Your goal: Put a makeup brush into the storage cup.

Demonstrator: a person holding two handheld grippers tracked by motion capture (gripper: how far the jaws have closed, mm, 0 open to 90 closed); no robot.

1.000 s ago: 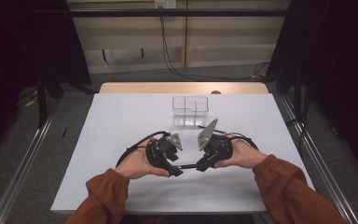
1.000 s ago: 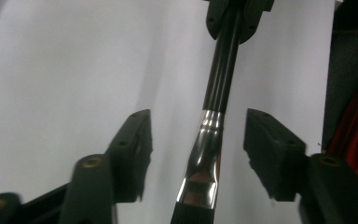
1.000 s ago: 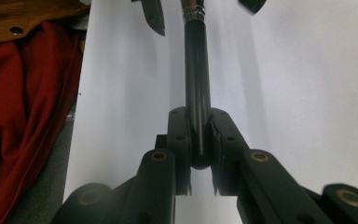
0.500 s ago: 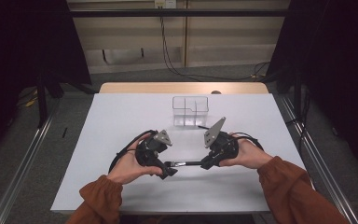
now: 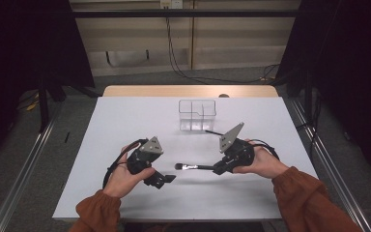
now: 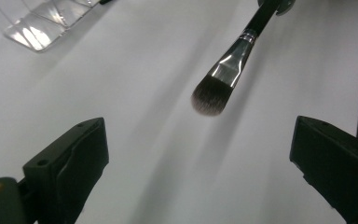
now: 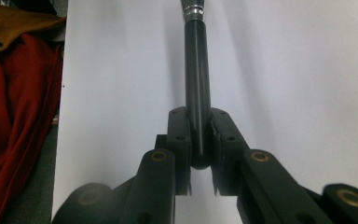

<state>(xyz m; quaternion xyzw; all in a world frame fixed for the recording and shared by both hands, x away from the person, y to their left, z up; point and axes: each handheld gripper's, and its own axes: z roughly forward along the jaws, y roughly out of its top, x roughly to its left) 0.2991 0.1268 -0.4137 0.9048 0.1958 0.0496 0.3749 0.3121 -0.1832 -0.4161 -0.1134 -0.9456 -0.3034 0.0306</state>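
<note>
makeup brush (image 5: 192, 167) hangs just above the middle of the table (image 5: 125, 121), right gripper (image 5: 220, 168) clamped on its handle end, bristles toward the left gripper (image 5: 166, 179), jaws wide apart; clear organizer (image 5: 197, 115), probably acrylic, sits toward the far edge

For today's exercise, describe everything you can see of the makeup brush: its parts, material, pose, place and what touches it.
The makeup brush has a glossy black handle, a shiny silver ferrule and a rounded tuft of dark bristles with paler tips. The right tool clamps the handle's end between its jaws, holding the brush roughly level above the white table. Its bristles point toward the open left tool, which does not touch it.
</note>
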